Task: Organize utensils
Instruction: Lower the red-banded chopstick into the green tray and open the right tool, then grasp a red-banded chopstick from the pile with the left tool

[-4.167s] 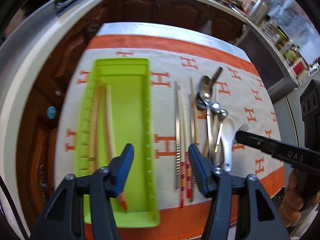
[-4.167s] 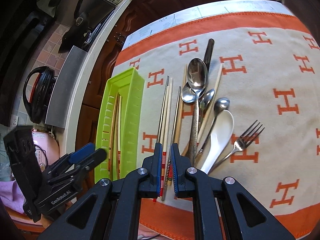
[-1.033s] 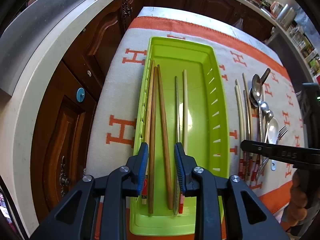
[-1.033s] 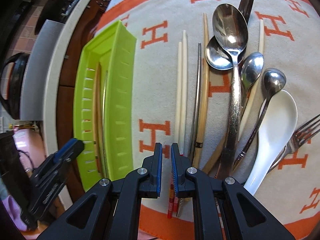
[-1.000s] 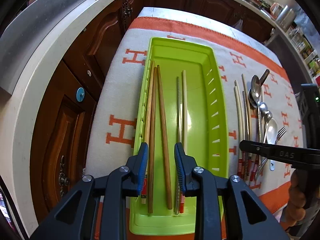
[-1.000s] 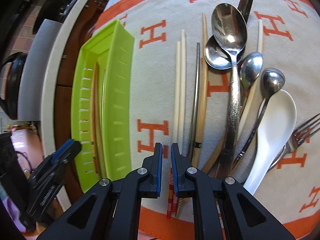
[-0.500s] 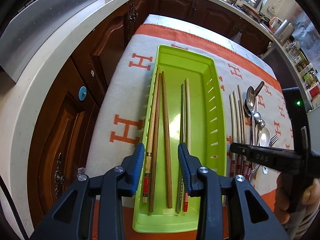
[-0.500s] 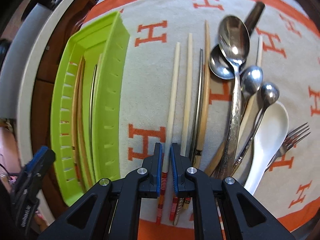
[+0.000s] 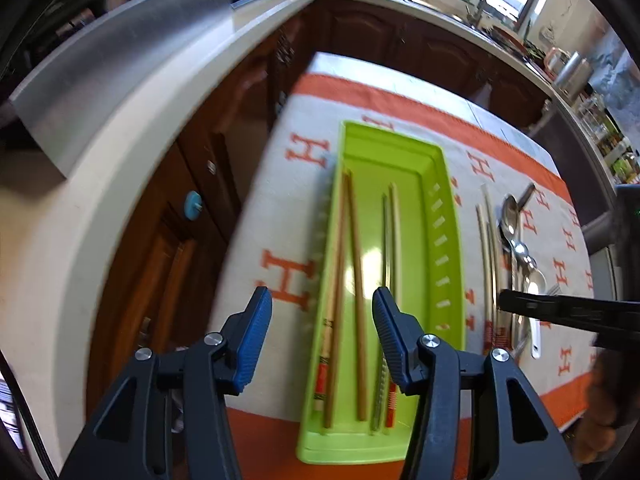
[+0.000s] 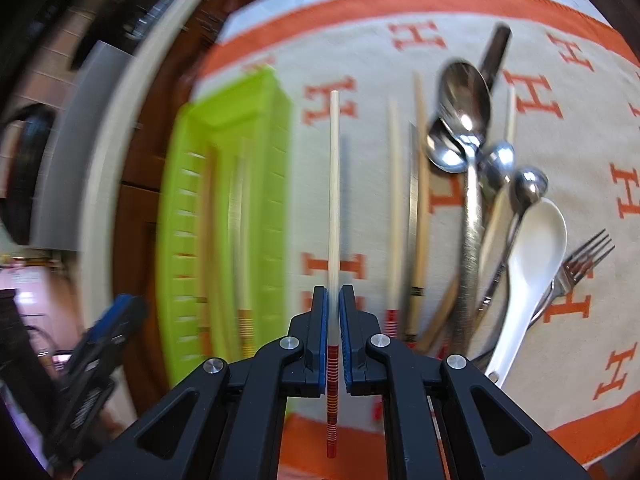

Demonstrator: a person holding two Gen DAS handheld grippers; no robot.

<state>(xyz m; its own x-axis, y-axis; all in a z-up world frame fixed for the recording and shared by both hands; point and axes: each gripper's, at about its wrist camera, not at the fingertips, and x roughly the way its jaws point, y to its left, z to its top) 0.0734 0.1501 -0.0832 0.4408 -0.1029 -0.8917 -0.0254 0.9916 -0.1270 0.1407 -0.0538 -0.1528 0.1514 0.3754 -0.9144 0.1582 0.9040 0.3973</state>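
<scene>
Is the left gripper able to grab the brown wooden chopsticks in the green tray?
Probably yes: the left gripper hangs open right above the brown wooden chopsticks in the green tray, nothing covering them.

your left gripper (image 9: 322,312) points steeply down over the near end of the tray, its jaws having just been opening, nothing pinched between the blue pads (image 9: 252,336). your right gripper (image 10: 333,300) is clamped tight on a pale chopstick (image 10: 334,184) (gripped near its red-banded end), angled steeply down above the cloth's near edge. part of your right hand (image 9: 604,400) shows behind it.
</scene>
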